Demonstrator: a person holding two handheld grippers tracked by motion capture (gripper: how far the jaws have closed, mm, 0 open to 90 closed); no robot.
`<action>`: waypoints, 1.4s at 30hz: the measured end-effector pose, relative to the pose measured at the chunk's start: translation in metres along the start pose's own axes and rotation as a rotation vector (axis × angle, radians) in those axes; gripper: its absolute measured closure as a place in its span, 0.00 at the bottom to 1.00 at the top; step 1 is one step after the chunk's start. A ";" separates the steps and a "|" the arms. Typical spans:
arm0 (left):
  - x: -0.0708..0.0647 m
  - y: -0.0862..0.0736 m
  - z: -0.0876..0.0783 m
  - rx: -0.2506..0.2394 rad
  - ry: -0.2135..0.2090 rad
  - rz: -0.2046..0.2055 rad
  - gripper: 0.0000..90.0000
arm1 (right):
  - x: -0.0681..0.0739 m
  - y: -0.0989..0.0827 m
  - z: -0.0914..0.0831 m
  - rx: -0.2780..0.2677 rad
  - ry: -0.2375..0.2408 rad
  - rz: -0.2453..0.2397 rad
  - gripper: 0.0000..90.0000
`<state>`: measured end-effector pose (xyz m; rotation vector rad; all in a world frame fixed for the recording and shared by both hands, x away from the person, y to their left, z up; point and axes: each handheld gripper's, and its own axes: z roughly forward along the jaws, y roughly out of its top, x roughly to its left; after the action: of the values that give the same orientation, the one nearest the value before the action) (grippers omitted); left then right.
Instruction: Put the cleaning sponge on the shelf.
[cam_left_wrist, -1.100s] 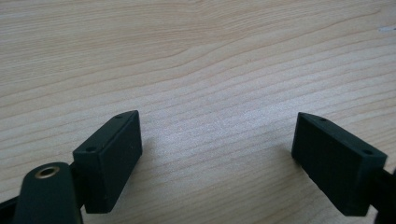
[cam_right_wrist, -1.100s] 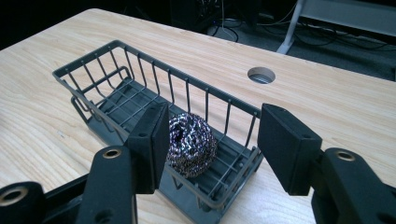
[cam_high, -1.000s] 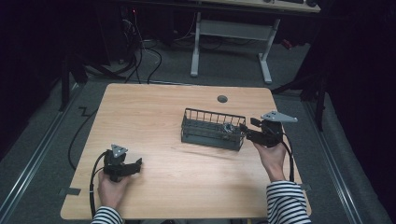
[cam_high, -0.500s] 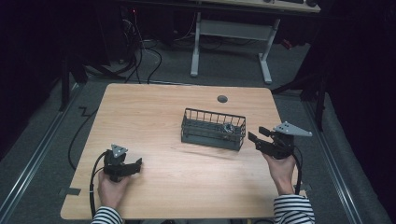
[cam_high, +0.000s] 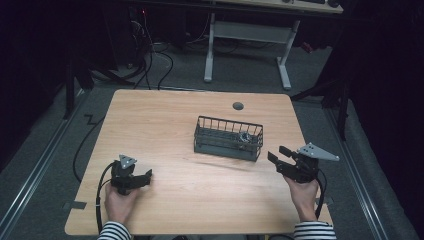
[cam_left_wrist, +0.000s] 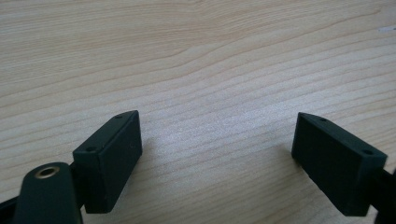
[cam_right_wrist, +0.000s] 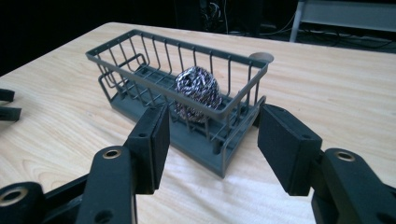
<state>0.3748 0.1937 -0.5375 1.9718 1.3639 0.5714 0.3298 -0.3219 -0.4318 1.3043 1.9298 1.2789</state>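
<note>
Wire basket (cam_high: 228, 138) lying long axis across table (cam_high: 165, 115), steel scourer (cam_right_wrist: 198, 91) inside, both tongs (cam_high: 278, 156) (cam_high: 146, 177) open, empty.

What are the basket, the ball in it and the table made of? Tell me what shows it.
Basket: thin dark grey rods, likely coated metal wire, matte.
Ball: tangled shiny silver strands, apparently a steel wool scourer.
Table: pale wood grain with a smooth finish; solid wood or laminate cannot be told.

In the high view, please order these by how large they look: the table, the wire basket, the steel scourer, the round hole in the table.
1. table
2. wire basket
3. steel scourer and round hole: both look small and alike, so I do not rank them.
</note>
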 end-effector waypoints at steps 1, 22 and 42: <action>0.000 0.000 0.000 0.000 0.000 0.000 0.18 | 0.000 0.000 0.000 0.000 0.000 0.000 0.49; 0.000 0.000 0.000 0.000 0.000 0.000 0.18 | 0.013 -0.040 0.018 0.019 0.014 0.023 0.49; 0.000 0.000 0.000 0.000 0.000 0.000 0.18 | 0.031 -0.064 0.050 0.130 0.045 -0.021 0.49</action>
<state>0.3748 0.1938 -0.5375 1.9718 1.3640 0.5715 0.3270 -0.2801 -0.5072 1.3242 2.0830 1.1996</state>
